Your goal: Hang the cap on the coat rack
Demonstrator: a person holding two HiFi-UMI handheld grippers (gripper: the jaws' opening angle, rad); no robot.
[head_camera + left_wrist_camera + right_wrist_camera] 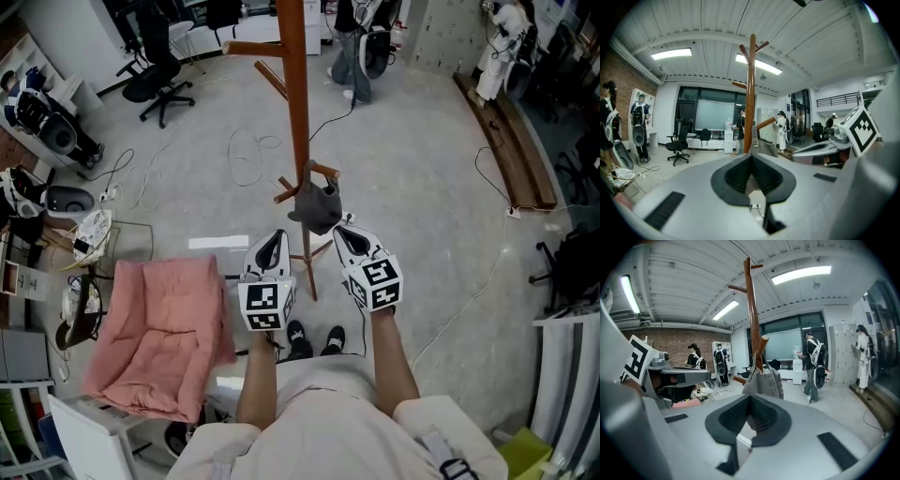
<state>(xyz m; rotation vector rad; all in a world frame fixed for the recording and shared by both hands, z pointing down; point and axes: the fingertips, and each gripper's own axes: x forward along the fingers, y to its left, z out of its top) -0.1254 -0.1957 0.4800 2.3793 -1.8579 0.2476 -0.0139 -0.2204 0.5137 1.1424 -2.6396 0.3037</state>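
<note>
Head view: grey cap (317,208) hangs on a low peg of the coat rack (297,103), just ahead of my L gripper (276,236) & R gripper (341,231). Left gripper view: my jaws together, nothing btwn them. Right gripper view: jaws together too, empty; cap on peg beyond.

The coat rack (298,112) is reddish-brown wood, smooth with a faint sheen. The cap (317,208) is grey cloth, matt and limp. The left gripper (273,246) and right gripper (352,242) have matt grey plastic shells. Their pads (736,176) are black, finely ribbed and look like rubber. The pink cover (164,333) is quilted matt cloth. The floor (422,187) is grey, smooth and dull.
</note>
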